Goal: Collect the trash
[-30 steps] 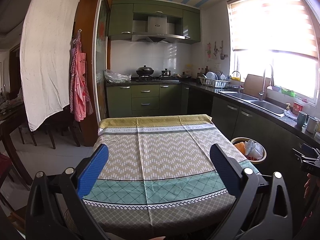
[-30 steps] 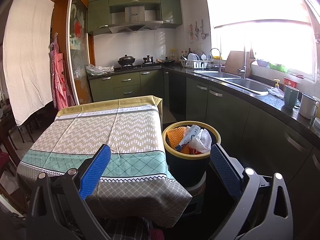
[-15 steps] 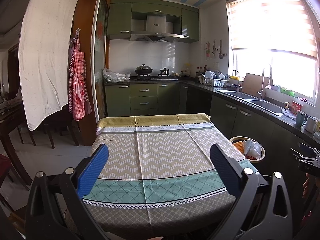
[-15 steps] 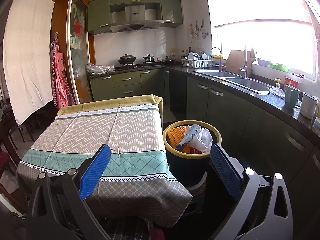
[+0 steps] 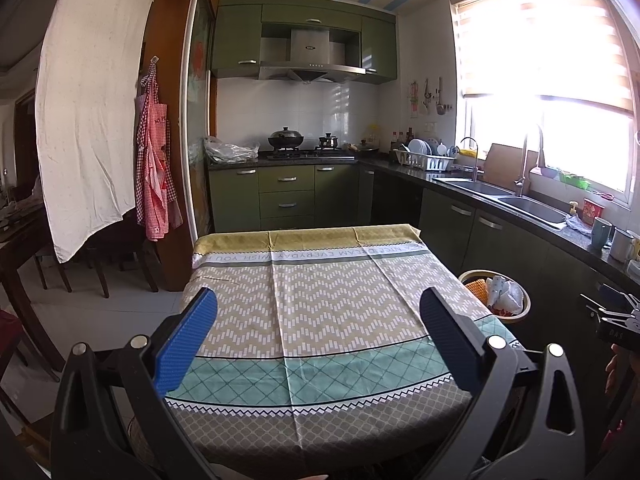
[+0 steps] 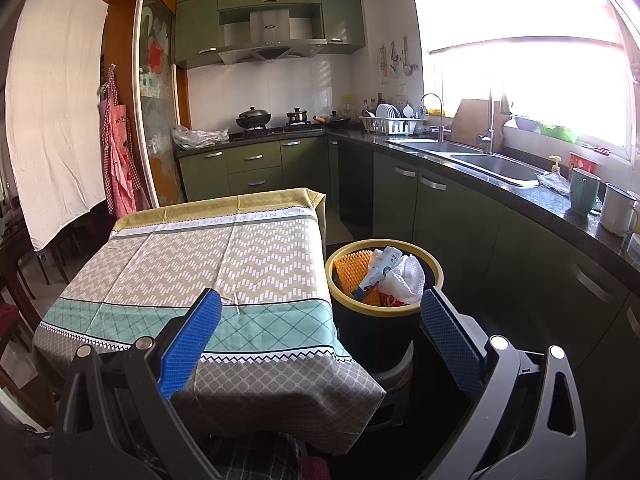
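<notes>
Right now we hold our left gripper over the near end of the table, and its blue pads are wide apart with nothing between them. Our right gripper is wide apart too and holds nothing. It hangs near the table's right corner, with the bin just past its right pad. The bin is dark with a yellow rim and stands just beside the table, on the side by the cupboards. The trash is in the bin: white crumpled paper, a white wrapper and something red, next to an orange mesh thing. From the left view we see the bin at the table's right edge. We see only the cloth on the table top. Behind are the stove with a pot, the sink and a bright window.
</notes>
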{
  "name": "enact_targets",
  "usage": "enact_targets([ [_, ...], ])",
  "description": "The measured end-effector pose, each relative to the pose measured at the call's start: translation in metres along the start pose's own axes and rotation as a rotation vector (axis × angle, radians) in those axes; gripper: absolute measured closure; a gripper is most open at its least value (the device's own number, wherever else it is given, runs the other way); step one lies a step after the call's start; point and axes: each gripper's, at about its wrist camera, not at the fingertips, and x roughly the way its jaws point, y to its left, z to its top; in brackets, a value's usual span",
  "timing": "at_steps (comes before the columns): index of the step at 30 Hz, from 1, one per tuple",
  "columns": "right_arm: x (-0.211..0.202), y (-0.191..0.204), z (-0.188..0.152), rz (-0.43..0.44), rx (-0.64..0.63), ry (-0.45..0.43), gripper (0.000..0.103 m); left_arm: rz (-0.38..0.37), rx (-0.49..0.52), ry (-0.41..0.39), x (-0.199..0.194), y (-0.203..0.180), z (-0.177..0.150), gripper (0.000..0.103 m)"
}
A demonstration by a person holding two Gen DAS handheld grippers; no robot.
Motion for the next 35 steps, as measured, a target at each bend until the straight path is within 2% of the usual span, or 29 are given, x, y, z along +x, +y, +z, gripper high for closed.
enact_targets([
  [19, 0.002, 0.0, -0.001, -0.001, -0.001, 0.005, 0.005, -0.027, -0.015, 0.018, 0.005, 0.004, -0.002, 0.007],
  [23, 0.003, 0.0, -0.003, 0.001, 0.001, 0.009, 0.005, -0.014, -0.009, -0.014, 0.004, 0.004, -0.004, 0.007],
  [28, 0.006, 0.0, -0.005, 0.002, 0.004, 0.015, 0.005, 0.012, 0.009, 0.003, 0.008, 0.001, -0.004, 0.007],
  [35, 0.011, -0.001, -0.006, 0.0, 0.008, 0.024, 0.005, 0.005, -0.009, 0.036, 0.015, 0.006, -0.005, 0.007],
])
